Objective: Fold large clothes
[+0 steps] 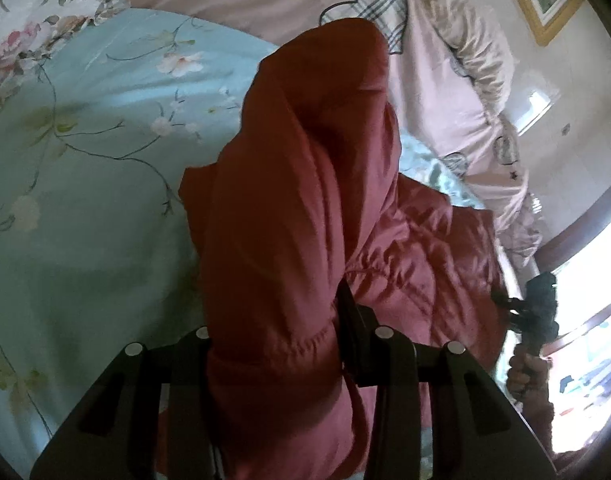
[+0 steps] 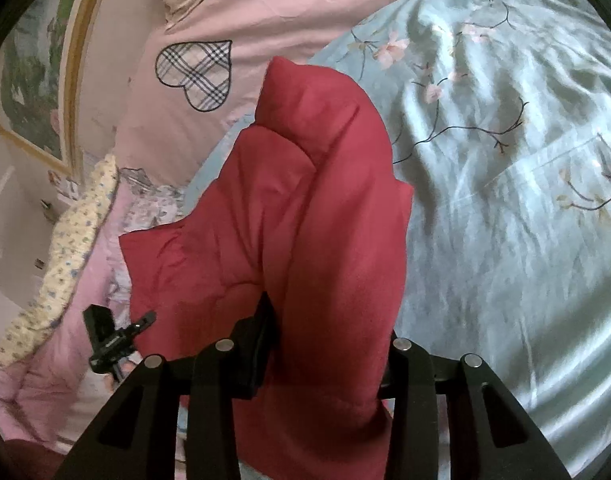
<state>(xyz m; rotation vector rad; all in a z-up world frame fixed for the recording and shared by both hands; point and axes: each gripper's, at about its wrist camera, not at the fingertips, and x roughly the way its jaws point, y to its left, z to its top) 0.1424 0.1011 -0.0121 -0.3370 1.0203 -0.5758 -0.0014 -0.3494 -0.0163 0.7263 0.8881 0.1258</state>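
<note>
A red padded jacket hangs bunched over the bed, and each gripper grips a thick fold of it. In the left wrist view my left gripper is shut on the fabric. One black finger shows and the other is hidden under the cloth. In the right wrist view the same jacket fills the middle, with my right gripper shut on a fold. Its left finger presses the cloth. A hand holds the right gripper's body at the left view's right edge.
A light blue floral sheet covers the bed under the jacket. A pink quilt with plaid hearts lies bunched at the head. A framed picture hangs on the wall, and a yellow dotted cloth lies beside the bed edge.
</note>
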